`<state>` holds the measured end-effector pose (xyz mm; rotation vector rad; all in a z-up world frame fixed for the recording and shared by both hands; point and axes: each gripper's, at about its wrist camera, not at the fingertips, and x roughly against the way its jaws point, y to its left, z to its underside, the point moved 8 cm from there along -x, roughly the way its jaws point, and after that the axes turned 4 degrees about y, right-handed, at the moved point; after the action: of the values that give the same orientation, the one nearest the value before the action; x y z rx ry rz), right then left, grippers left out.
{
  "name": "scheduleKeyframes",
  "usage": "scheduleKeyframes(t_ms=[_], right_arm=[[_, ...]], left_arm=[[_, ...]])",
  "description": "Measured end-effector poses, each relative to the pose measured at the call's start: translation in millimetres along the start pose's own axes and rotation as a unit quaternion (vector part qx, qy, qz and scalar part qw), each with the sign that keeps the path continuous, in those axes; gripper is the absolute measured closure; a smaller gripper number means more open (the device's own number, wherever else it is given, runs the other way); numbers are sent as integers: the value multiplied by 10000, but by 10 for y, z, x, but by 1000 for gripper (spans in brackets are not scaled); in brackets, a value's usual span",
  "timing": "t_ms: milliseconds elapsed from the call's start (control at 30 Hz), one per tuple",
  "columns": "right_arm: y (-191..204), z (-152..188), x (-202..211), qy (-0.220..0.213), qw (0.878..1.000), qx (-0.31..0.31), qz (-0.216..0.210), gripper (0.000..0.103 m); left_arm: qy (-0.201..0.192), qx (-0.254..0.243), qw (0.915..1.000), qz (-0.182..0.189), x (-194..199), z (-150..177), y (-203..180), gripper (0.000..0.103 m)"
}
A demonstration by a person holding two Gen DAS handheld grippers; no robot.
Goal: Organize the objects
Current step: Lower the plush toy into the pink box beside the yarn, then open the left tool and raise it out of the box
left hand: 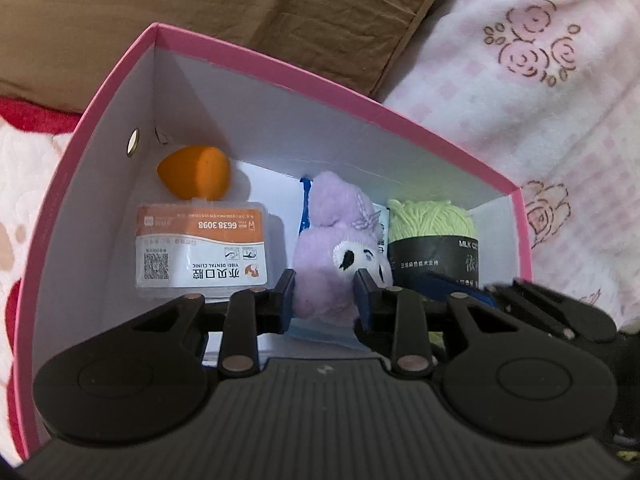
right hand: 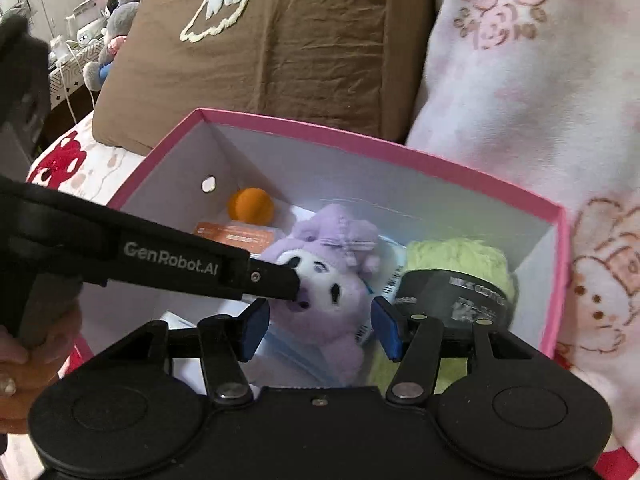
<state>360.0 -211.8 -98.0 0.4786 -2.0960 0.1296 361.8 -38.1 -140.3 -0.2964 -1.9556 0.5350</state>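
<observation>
A pink box (left hand: 280, 66) with white inner walls lies on a bed; it also shows in the right wrist view (right hand: 360, 142). Inside are a purple plush toy (left hand: 340, 248), an orange sponge (left hand: 196, 174), a clear dental case with an orange label (left hand: 200, 248) and a green yarn ball (left hand: 432, 236). My left gripper (left hand: 325, 292) is shut on the plush toy, its pads pressing both sides. In the right wrist view the left gripper's finger (right hand: 276, 280) touches the plush toy (right hand: 328, 280). My right gripper (right hand: 318, 326) is open, hovering over the plush, beside the yarn (right hand: 460, 268).
A brown pillow (right hand: 280, 40) lies behind the box. A pink flowered blanket (right hand: 520, 80) is bunched at the right. Stuffed toys (right hand: 116, 12) and shelves stand at the far left. A blue packet (left hand: 306, 204) lies under the plush.
</observation>
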Motion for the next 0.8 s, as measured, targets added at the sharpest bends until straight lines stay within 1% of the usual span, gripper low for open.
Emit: scheduleKeyframes(t_ms=[67,167,233,333,367,400,433,467,500,567,633,733,800], right_arm=[[-26,37,37,-14,10000,-35,-38,42],[-13,66,70,-88,10000,3,-28,42],[12,79,110,-155,9999,40,-38,43],[38,107,176,-221,9996,15,-159,43],[35,118,205,-237,9995,-32,-190,43],[26,139,236,-215,9995,-154,-169,43],[12,174,286,-214,9992,-306,-137,43],[14,214,359,-278,9984,-453,-181,43],[13,252,417,-352,9976,-546,-231,43],[17,309,520,-460,9964,-664,-254,43],[21,347,598,-543,9959,-701,-174,42],[60,425,691,-582,9948,-784,-300,42],[108,467,745,-620,9950,-735,-275,42]], left_arm=[[-135,101,9999,-12,-15,-30,26,73],[-138,246,9996,28,-87,-75,48,73],[-113,197,9997,38,-101,-73,11,73],[-171,-1,9998,-118,-56,-58,-34,71],[-210,-142,9995,-180,-17,-49,-60,67],[-244,-313,9988,-271,37,-34,-91,61],[-268,-425,9981,-346,92,-21,-108,57],[-306,-512,9974,-404,163,-7,-129,50],[-328,-545,9970,-435,218,-2,-134,45],[-355,-553,9964,-531,334,12,-129,43],[-273,-549,9960,-648,449,57,-112,43],[-101,-587,9962,-639,613,162,-104,43],[-81,-654,9954,-701,731,232,-110,43]])
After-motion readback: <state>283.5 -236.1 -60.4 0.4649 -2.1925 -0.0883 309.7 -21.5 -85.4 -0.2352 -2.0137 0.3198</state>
